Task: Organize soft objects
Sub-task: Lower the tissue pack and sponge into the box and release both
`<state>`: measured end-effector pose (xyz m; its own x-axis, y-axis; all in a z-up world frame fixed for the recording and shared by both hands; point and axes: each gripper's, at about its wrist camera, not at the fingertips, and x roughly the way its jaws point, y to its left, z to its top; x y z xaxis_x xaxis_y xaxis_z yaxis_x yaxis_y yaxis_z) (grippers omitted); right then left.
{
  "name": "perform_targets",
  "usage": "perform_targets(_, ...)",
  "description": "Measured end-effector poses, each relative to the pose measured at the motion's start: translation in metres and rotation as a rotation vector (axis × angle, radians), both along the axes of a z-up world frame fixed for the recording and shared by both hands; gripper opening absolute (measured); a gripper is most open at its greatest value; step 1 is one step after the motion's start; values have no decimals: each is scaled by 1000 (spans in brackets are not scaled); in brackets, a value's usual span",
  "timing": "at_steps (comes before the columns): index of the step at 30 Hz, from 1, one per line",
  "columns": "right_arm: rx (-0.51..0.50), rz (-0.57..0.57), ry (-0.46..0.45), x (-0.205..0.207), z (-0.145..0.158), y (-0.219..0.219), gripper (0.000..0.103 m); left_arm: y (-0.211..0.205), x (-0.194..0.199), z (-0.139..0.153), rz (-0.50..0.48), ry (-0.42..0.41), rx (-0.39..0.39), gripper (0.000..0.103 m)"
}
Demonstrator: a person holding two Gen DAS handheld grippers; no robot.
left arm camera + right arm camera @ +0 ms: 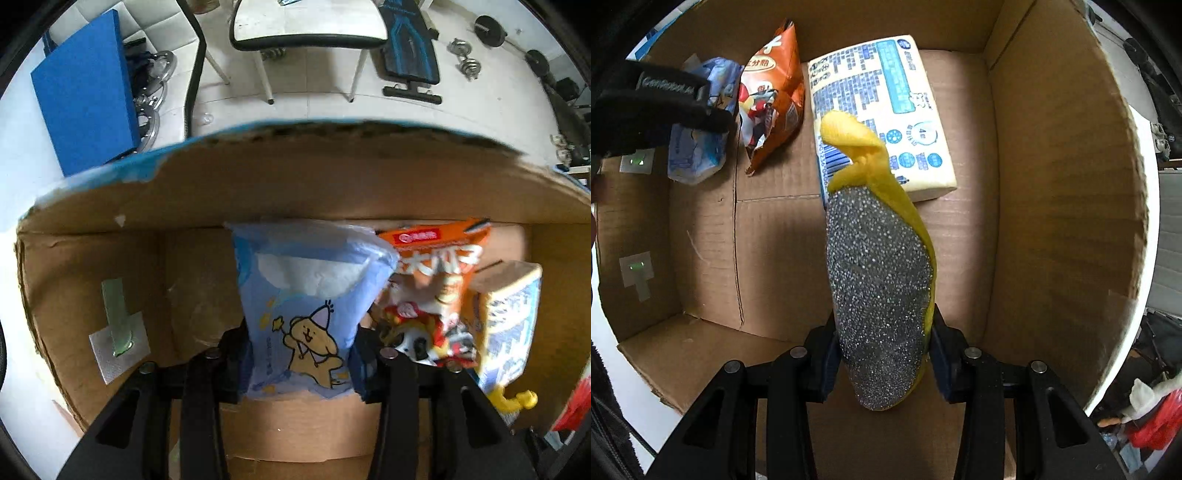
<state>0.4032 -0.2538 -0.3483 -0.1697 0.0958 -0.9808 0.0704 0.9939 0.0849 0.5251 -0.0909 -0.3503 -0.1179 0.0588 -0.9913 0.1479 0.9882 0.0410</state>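
My left gripper (299, 354) is shut on a light blue tissue pack with a cartoon bear (303, 295) and holds it inside the cardboard box (295, 177). An orange snack bag (439, 280) and a blue-white tissue pack (509, 325) lie to its right. My right gripper (882, 354) is shut on a yellow sock with a grey dotted sole (879, 280), held over the box floor (775, 251). In the right wrist view the left gripper (665, 99), the blue pack (698, 147), the orange bag (772, 99) and the tissue pack (882, 118) sit at the far end.
The box walls (1060, 184) rise on all sides. A white chair (306, 26), a blue board (85, 96), a workout bench (410, 44) and dumbbells (465, 59) stand on the floor beyond. Red and white items (1152, 406) lie outside the box at right.
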Motion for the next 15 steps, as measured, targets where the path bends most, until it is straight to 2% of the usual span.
perform_targets(5, -10, -22, -7, -1, -4, 1, 47, 2, -2, 4, 15, -11, 2, 47)
perform_targets(7, -15, -33, -15, -1, -1, 0, 52, 5, -3, 13, 26, -23, -17, 51)
perform_targets(9, 7, -49, -24, 3, 4, -6, 56, 9, -4, 25, 35, -53, -25, 75)
perform_targets(11, 19, -63, -32, 3, 10, -7, 59, 11, -7, 40, 31, -90, -22, 87)
perform_targets(13, 35, -63, -42, 4, 17, -4, 67, 14, -10, 52, 31, -115, -21, 94)
perform_targets(15, 46, -60, -55, 3, 26, 0, 82, 18, -14, 62, 33, -135, -23, 98)
